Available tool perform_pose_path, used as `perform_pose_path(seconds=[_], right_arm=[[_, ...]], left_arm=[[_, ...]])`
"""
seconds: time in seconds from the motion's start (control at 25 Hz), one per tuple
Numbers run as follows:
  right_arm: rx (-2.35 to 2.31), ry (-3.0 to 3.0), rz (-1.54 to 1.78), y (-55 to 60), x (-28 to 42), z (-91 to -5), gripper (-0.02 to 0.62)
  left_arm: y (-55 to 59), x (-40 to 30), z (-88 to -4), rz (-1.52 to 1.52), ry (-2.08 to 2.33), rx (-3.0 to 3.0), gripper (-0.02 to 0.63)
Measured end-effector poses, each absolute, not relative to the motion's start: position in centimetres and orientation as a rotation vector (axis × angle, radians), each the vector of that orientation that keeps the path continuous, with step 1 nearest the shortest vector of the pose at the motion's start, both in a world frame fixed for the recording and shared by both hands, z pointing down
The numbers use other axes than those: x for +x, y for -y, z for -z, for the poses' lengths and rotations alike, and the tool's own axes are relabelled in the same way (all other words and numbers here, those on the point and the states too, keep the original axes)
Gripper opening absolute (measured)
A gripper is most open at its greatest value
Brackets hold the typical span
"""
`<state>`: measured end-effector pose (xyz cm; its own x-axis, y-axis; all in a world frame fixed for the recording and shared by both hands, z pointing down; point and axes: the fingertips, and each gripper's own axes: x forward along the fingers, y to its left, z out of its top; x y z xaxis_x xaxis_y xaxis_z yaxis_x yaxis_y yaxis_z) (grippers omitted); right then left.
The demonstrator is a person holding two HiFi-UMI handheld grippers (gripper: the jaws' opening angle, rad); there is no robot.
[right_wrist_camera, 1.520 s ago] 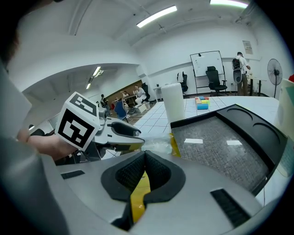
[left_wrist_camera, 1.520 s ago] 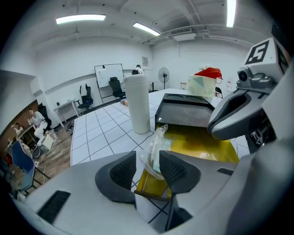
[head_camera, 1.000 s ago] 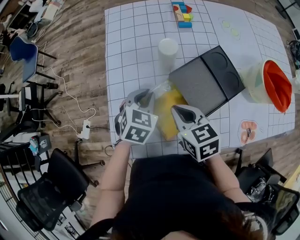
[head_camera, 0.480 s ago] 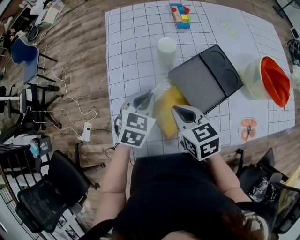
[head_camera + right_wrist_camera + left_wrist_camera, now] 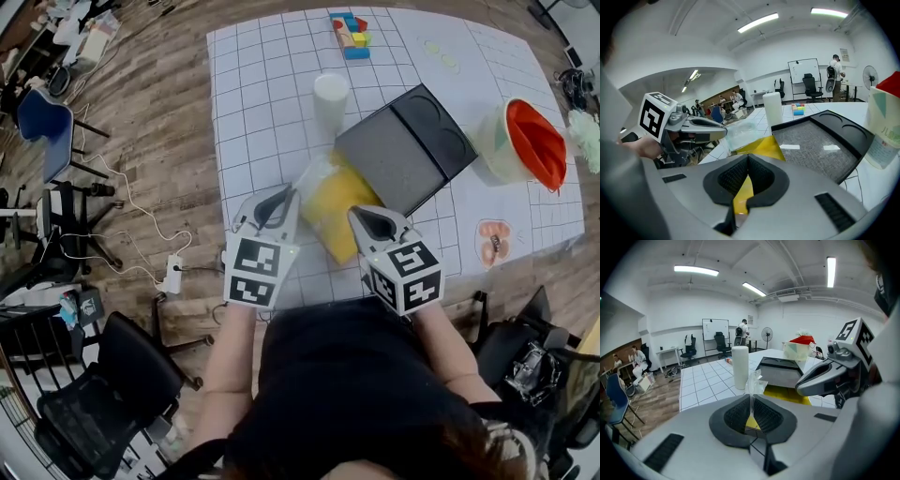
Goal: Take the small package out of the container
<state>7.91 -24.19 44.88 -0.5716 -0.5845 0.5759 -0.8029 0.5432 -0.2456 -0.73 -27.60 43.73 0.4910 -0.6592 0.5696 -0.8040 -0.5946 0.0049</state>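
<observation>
A yellow package (image 5: 342, 199) lies inside a clear plastic bag (image 5: 315, 176) at the near edge of the gridded table mat (image 5: 262, 103). My left gripper (image 5: 281, 199) is shut on the bag's left edge; in the left gripper view the thin clear film (image 5: 753, 383) stands pinched between the pads. My right gripper (image 5: 362, 217) is shut on the right side, and the right gripper view shows yellow material (image 5: 743, 190) clamped between its pads. The two grippers face each other across the bag, a hand's width apart.
A black tray (image 5: 403, 150) lies just behind the bag, touching it. A white cylinder (image 5: 330, 94) stands beyond, coloured blocks (image 5: 349, 36) at the far edge, and a white bucket with an orange liner (image 5: 523, 141) at the right. Office chairs and cables sit on the floor to the left.
The left gripper's jaws have closed on the bag's edge and it has drawn slightly back toward the person. The right gripper keeps its hold in about the same place.
</observation>
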Motion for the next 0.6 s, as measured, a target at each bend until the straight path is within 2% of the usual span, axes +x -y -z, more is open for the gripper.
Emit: perform_pose_path(seconds=[0.6], right_arm=[[1.313, 2.32, -0.649, 22.4, 8.3, -42.6, 0.015]], left_arm=[[23.1, -5.0, -41.1, -0.662, 1.321, 2.456, 0.037]])
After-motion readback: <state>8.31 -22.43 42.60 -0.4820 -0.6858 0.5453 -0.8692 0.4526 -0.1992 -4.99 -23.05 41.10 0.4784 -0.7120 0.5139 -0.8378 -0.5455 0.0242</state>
